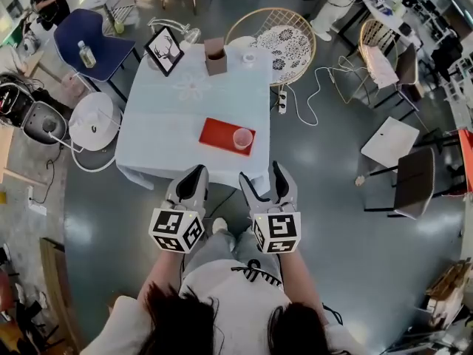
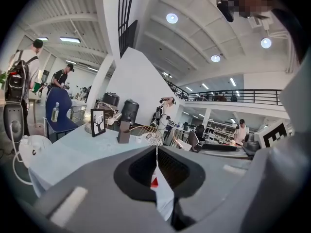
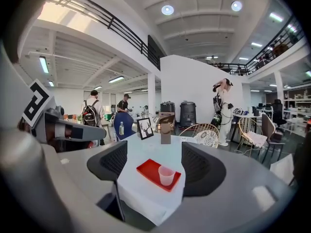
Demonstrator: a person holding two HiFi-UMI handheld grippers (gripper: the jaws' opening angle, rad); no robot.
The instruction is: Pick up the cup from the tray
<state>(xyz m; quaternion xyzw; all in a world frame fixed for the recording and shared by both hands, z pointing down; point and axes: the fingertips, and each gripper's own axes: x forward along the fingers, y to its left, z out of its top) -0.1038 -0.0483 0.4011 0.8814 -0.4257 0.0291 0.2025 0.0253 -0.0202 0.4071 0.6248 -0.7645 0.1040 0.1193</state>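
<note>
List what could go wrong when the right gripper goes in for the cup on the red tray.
1. The cup looks thin and light, so the open right gripper may tip it or crush it on closing.
2. It stands at a corner of the tray, close to the near edge of the table, so a nudge could send it off onto the floor.

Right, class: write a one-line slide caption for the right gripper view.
Open right gripper frames a pink cup standing on a red tray on the table, not yet reached.
</note>
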